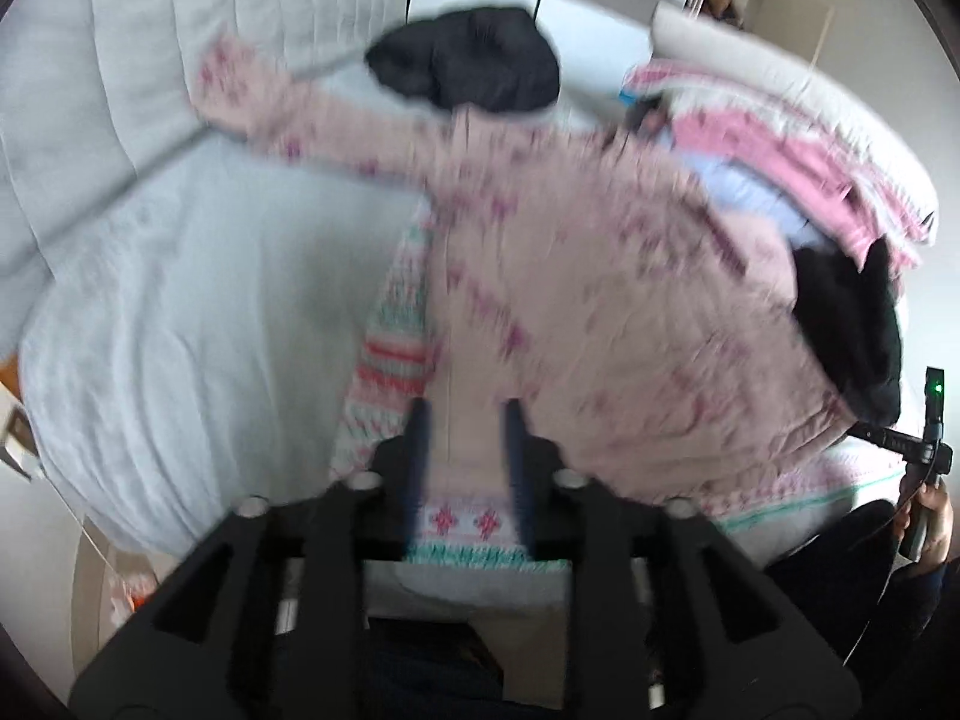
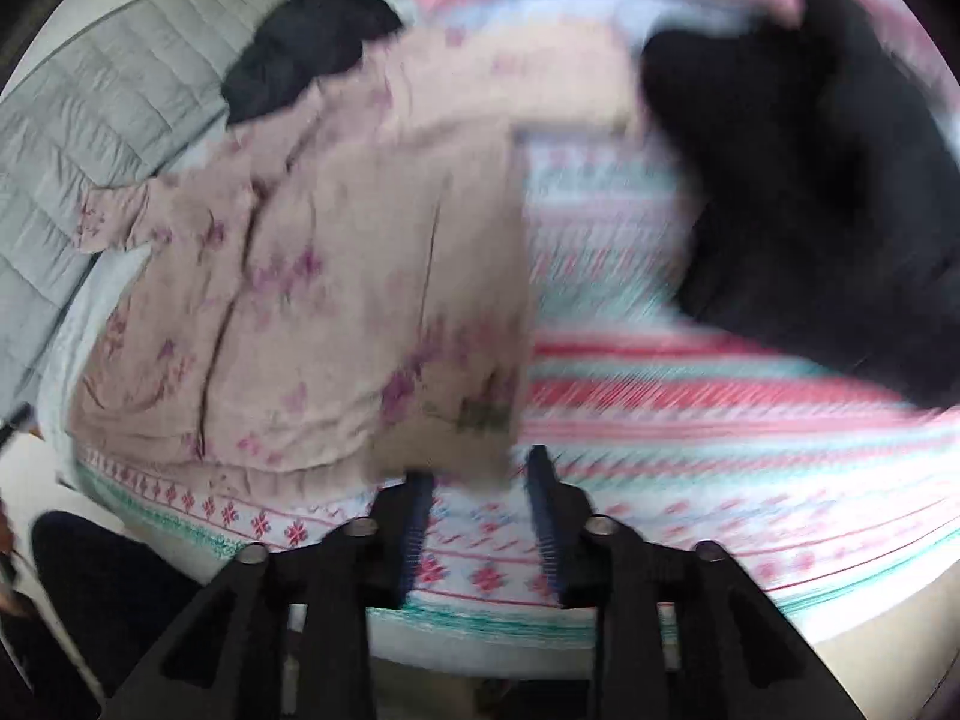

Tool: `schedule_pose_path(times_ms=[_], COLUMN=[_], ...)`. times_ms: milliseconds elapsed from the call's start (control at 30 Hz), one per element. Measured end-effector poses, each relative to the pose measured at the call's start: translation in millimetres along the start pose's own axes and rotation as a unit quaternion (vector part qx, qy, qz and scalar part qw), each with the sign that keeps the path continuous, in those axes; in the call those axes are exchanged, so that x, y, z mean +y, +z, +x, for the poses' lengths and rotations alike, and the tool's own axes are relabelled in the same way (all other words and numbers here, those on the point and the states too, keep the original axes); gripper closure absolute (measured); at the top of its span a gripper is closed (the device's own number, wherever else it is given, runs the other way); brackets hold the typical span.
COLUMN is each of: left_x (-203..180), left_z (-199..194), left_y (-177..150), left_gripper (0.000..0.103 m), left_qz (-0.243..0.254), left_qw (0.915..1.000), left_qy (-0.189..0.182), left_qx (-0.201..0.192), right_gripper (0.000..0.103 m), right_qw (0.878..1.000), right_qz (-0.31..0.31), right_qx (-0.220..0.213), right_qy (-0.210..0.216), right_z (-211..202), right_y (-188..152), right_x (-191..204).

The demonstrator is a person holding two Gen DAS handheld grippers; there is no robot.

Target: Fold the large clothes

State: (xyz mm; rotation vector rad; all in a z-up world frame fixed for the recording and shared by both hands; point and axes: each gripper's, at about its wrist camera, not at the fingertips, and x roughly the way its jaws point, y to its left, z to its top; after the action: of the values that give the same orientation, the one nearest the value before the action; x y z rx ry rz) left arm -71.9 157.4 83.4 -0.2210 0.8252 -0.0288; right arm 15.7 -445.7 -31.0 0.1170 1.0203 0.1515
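Pale grey bed [image 1: 180, 300] carries the work. Left of the patterned blanket [image 2: 720, 432], the pink floral garment [image 1: 570, 276] lies spread, one sleeve out, unfolded; folding seems barely begun. Left gripper [image 1: 465, 420] and right gripper [image 2: 480, 468] hang part-open at its hem, gripping nothing.

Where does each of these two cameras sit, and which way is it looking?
Left wrist: on the left hand-held gripper, looking down its open fingers at the pink floral garment; a hand at the right edge.
Right wrist: on the right hand-held gripper, fingers open, facing down over the patterned blanket.
Shared: garment, blanket, two dark clothes.
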Motion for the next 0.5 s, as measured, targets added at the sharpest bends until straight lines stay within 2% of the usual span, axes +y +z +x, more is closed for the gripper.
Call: schedule_pose_path(times_ms=[67,100,167,233,300,367,433,500], left_x=[-13.0,-19.7,-39.9,-61.6,-78.3,-98.9,-120.9,-131.3], left_z=[-2.3,4.8,31.7,62.8,92.6,130.5,167.4,196.4], left_y=[14.3,21.3,46.2,72.9,97.7,129.6,150.9,155.4], left_gripper=[0.056,0.055,0.052,0.048,0.046,0.046,0.045,0.04], left_qz=[0.018,0.021,0.025,0.02,0.003,-0.015,-0.004,0.009], left_qw=[0.9996,0.9995,0.9992,0.9985,0.9978,0.9977,0.9988,0.9985], left_qy=[-0.014,-0.021,-0.032,-0.049,-0.06,-0.054,-0.025,-0.018], left_qx=[-0.014,-0.014,-0.005,0.011,0.028,0.038,0.042,0.052], right_gripper=[0.058,0.055,0.053,0.049,0.029,0.022,0.022,0.022], right_qw=[0.999,0.998,0.993,0.986,0.977,0.971,0.974,0.971], right_qz=[-0.01,-0.015,-0.036,-0.043,-0.065,-0.086,-0.067,-0.046], right_qx=[-0.031,-0.046,-0.066,-0.101,-0.132,-0.118,-0.069,-0.045], right_qy=[0.017,0.041,0.094,0.125,0.157,0.191,0.207,0.232], right_z=[-21.7,-29.2,-37.3,-50.2,-46.1,-18.3,32.0,71.0], right_y=[9.6,20.0,41.8,67.4,102.8,135.1,174.5,207.7], right_x=[4.1,9.5,22.1,37.6,64.8,95.7,120.3,136.8])
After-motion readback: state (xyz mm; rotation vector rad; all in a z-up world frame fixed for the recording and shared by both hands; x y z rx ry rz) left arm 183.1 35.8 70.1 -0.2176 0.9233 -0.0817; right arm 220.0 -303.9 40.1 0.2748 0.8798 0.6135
